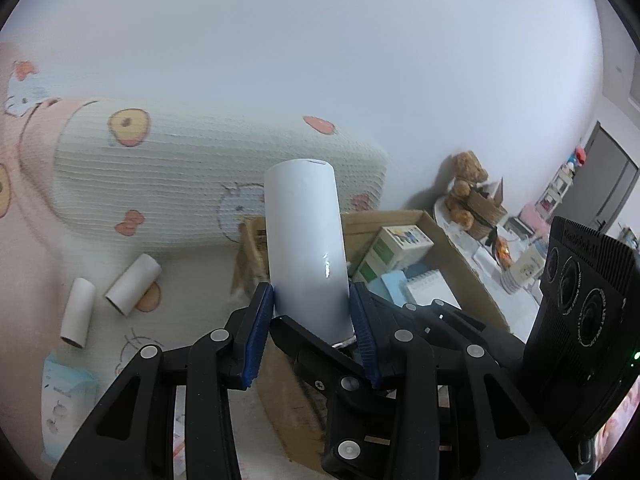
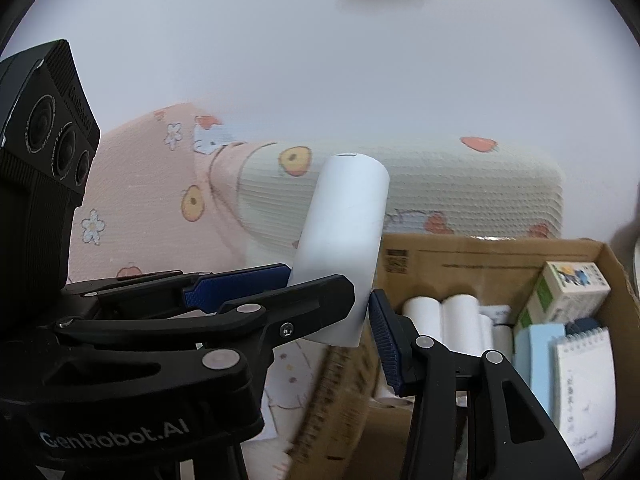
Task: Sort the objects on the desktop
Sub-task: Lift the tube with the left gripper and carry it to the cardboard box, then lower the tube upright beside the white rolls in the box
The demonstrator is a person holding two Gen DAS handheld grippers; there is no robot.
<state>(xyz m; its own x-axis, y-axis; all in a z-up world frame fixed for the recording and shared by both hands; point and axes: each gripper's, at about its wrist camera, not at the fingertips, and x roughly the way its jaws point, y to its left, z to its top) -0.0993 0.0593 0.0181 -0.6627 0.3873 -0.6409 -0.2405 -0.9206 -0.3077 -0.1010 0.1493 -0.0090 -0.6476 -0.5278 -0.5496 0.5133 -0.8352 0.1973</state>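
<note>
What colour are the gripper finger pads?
Blue, ribbed pads; clearest in the left wrist view.

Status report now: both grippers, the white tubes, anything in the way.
Left gripper shut on a white tube. Right gripper shut on its white tube. Cardboard box just ahead, rolls inside. Two tubes loose on the bedding. Nothing blocking.

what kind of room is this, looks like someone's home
Most likely a bedroom, with the sorting done on a bed: a printed cartoon sheet, a ribbed pillow against the wall, and a teddy bear on a side table. A cardboard box collects the items.
</note>
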